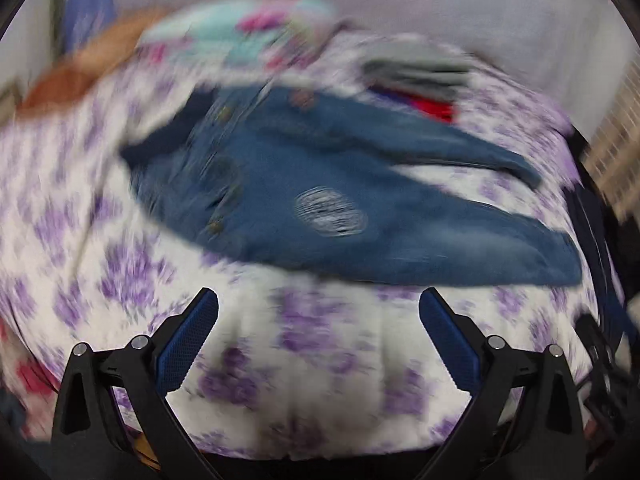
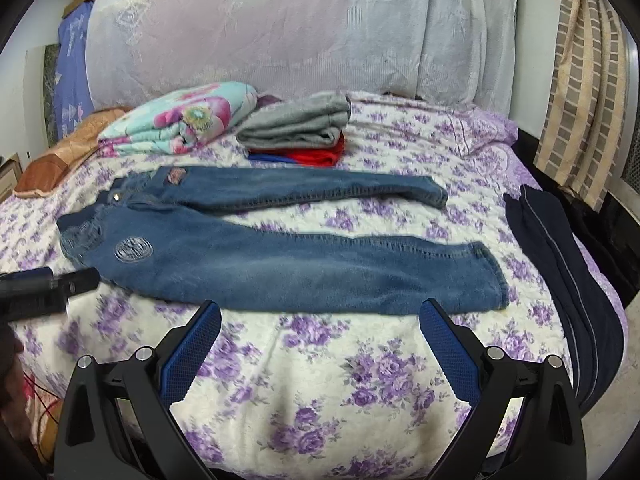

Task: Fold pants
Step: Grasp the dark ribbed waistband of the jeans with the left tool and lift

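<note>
Blue jeans lie flat and unfolded on the purple-flowered bedspread, waist to the left, both legs spread out to the right, a round patch on the near thigh. My right gripper is open and empty, just short of the near leg's lower edge. My left gripper is open and empty, also short of the jeans; its view is motion-blurred. The left gripper also shows in the right wrist view as a dark shape by the waist.
A folded stack of grey, red and blue clothes lies behind the jeans. A floral folded blanket and an orange pillow lie at the back left. Dark navy pants hang over the bed's right edge. A covered headboard stands behind.
</note>
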`<state>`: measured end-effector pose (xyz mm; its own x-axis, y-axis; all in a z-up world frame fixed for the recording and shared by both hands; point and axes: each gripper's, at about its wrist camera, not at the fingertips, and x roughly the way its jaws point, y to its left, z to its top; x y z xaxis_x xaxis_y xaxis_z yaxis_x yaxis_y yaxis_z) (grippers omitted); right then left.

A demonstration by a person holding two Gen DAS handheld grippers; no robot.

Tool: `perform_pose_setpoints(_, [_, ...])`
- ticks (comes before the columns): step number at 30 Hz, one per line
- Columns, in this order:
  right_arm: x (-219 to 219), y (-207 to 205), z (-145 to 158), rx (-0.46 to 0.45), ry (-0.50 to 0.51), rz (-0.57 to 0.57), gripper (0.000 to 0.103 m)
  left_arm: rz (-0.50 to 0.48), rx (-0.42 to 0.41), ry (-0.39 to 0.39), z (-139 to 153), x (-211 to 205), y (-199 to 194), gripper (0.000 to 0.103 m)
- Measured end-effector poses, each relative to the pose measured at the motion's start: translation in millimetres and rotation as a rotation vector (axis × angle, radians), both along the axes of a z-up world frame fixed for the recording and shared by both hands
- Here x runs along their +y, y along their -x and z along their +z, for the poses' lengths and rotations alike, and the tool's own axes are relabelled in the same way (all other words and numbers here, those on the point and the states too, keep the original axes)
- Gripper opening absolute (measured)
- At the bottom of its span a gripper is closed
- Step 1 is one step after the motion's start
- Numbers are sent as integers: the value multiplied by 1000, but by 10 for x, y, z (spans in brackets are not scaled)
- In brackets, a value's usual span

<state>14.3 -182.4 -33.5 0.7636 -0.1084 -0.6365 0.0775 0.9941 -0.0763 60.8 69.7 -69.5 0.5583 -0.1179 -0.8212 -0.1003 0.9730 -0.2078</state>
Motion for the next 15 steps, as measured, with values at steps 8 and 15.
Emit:
perform_pose_setpoints(8, [-105, -45, -140, 26, -24, -6, 100, 290, 92, 215, -419, 1087, -713, 77])
perform_pose_setpoints(15, [-651, -10, -210, 49, -207, -39, 100, 278, 48, 293, -388, 1209, -856, 12])
